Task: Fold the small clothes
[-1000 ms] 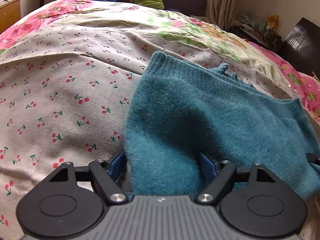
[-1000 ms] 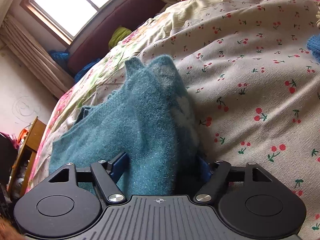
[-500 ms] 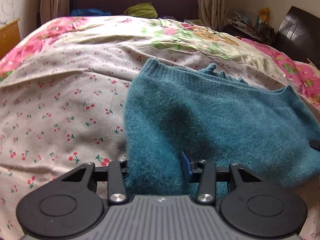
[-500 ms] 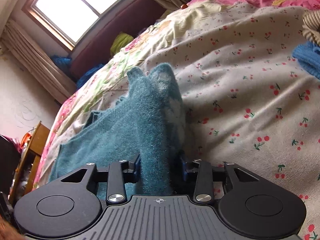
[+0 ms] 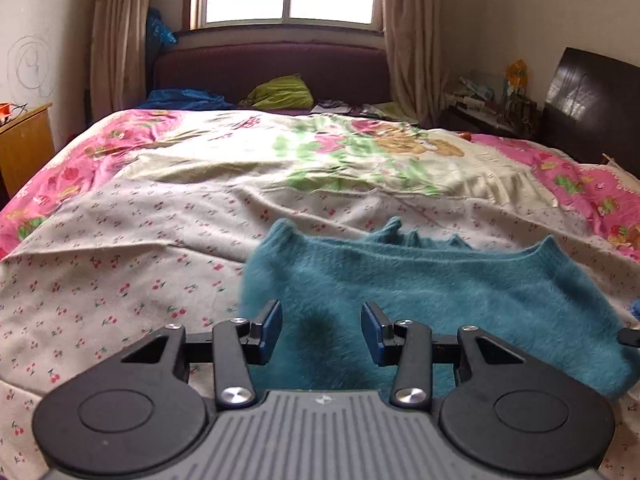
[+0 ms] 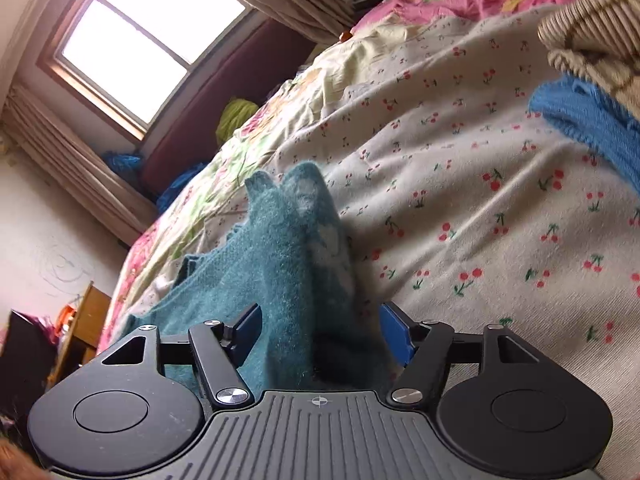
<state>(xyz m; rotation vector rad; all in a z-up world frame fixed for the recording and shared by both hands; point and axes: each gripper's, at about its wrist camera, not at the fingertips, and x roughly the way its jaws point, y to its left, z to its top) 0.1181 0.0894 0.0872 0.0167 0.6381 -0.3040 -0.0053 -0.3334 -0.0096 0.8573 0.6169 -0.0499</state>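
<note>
A small fuzzy teal sweater [image 5: 460,292] lies spread on the cherry-print bedsheet [image 5: 120,272]. My left gripper [image 5: 320,332] stands open with its blue pads on either side of the sweater's near left edge. In the right wrist view the sweater [image 6: 280,264] rises in a bunched ridge with a pale pattern on its right side. My right gripper [image 6: 320,336] is open, its pads apart on both sides of that ridge. The fabric sits between both pairs of jaws without being pinched.
A bright blue knit garment [image 6: 592,120] and a beige striped one [image 6: 592,40] lie at the right of the bed. Pink floral bedding [image 5: 580,176], a purple headboard [image 5: 272,68], a green pillow [image 5: 280,92] and a wooden nightstand [image 5: 24,140] are farther off.
Both grippers closed on the sweater half a second ago and have now opened again. Both cameras have pulled back and tilted up, showing more of the room.
</note>
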